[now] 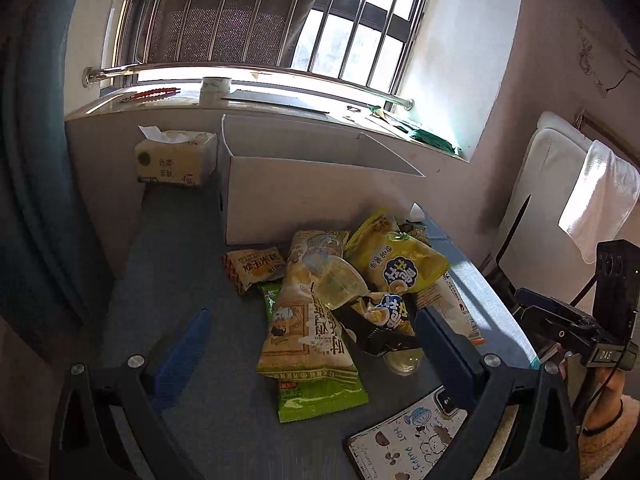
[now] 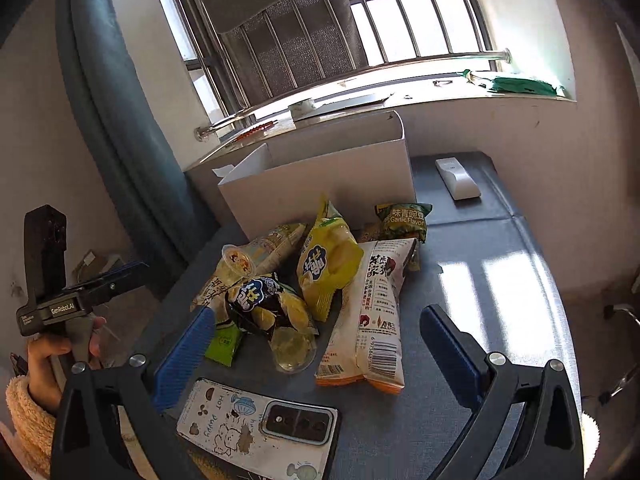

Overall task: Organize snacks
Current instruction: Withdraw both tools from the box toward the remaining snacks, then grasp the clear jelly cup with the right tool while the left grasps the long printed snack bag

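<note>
Phone [image 2: 256,428] lies nearest at lower frame; both claws, left claw [image 1: 308,344] and right claw [image 2: 316,344], are released and empty above the snack pile [image 2: 312,276], sorting apparently unstarted, so next comes grasping a packet for the white box [image 2: 320,176].

Your phone [image 2: 256,428] runs off the bottom edge in both views, its lower end unseen. The green packet [image 1: 320,398] lies mostly buried under the long beige bag [image 1: 308,320], so its print can't be read. The inside of the white box [image 2: 320,176] is hidden from you behind its walls. The jelly cup [image 2: 292,350] sits partly under the dark crisp bag [image 2: 264,304], its lid unseen
</note>
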Available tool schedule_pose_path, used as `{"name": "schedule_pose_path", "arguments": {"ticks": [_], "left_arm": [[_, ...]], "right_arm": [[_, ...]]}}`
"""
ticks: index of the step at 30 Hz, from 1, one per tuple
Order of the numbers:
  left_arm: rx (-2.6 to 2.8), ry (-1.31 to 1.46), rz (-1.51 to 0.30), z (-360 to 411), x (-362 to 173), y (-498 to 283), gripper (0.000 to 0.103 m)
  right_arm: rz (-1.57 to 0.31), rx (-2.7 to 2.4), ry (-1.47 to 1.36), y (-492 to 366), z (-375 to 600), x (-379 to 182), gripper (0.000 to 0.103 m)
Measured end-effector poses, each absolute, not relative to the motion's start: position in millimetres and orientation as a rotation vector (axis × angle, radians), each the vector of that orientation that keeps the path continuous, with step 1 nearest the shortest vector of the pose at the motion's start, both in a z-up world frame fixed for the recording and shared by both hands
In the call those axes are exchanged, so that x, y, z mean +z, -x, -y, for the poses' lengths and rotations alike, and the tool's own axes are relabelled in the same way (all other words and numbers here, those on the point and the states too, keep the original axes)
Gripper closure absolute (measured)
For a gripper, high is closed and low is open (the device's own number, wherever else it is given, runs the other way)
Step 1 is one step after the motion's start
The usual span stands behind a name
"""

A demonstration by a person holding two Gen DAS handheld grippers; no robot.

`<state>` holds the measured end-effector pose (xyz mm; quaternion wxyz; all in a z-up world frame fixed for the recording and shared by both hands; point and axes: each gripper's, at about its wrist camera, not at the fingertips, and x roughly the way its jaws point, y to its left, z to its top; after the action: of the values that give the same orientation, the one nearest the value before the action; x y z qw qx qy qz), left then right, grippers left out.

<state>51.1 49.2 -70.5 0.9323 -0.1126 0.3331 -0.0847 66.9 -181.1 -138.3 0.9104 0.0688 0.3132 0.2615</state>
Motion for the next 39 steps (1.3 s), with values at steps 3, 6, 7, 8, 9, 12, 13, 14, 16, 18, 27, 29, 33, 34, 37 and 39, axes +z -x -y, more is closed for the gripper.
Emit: {"name": "schedule_pose_path", "arguments": {"ticks": [3, 6, 7, 8, 9, 12, 13, 14, 16, 18, 27, 29, 33, 34, 37, 39], "left_arm": [[-0.172, 0.248, -0.686, -46, -76, -45, 0.000], [-0.173, 0.233, -0.685, -44, -76, -45, 0.000], [-0.174, 0.229, -0.688, -43, -76, -46, 0.000], [-0.173, 0.230, -0.686, -43, -75, -46, 0.000], [-0.174, 0.235, -0.680, -44, -75, -45, 0.000], [-0.178, 0.241, -0.678, -47, -75, -44, 0.000], [-0.173, 0.237, -0.675, -48, -75, -42, 0.000], [-0.167, 0.235, -0.672, -50, -74, -40, 0.000], [-0.155, 0.239, -0.664, -56, -73, -36, 0.000], [-0.138, 0.253, -0.658, -64, -73, -31, 0.000], [-0.071, 0.333, -0.661, -103, -82, -17, 0.000], [-0.064, 0.343, -0.661, -108, -83, -16, 0.000], [-0.057, 0.369, -0.666, -114, -88, -16, 0.000], [-0.055, 0.372, -0.671, -115, -89, -17, 0.000], [-0.061, 0.362, -0.677, -111, -91, -18, 0.000], [-0.063, 0.348, -0.681, -108, -90, -20, 0.000]], "right_arm": [[-0.677, 0.538, -0.116, -64, 178, -148, 0.000], [-0.674, 0.547, -0.109, -66, 171, -148, 0.000], [-0.675, 0.562, -0.110, -66, 167, -149, 0.000], [-0.677, 0.574, -0.106, -67, 163, -148, 0.000], [-0.674, 0.583, -0.093, -68, 157, -147, 0.000], [-0.659, 0.603, -0.007, -71, 135, -143, 0.000], [-0.653, 0.607, 0.032, -74, 127, -142, 0.000], [-0.645, 0.618, 0.075, -77, 118, -140, 0.000], [-0.634, 0.642, 0.154, -85, 100, -138, 0.000], [-0.628, 0.662, 0.202, -94, 83, -137, 0.000], [-0.721, 0.724, 0.269, -145, 20, -151, 0.000], [-0.754, 0.724, 0.265, -152, 15, -155, 0.000], [-0.769, 0.723, 0.267, -156, 10, -160, 0.000], [-0.774, 0.727, 0.251, -157, 9, -160, 0.001], [-0.816, 0.745, 0.249, -162, 5, -164, 0.069], [-0.811, 0.712, 0.291, -161, 4, -164, 0.071]]}}
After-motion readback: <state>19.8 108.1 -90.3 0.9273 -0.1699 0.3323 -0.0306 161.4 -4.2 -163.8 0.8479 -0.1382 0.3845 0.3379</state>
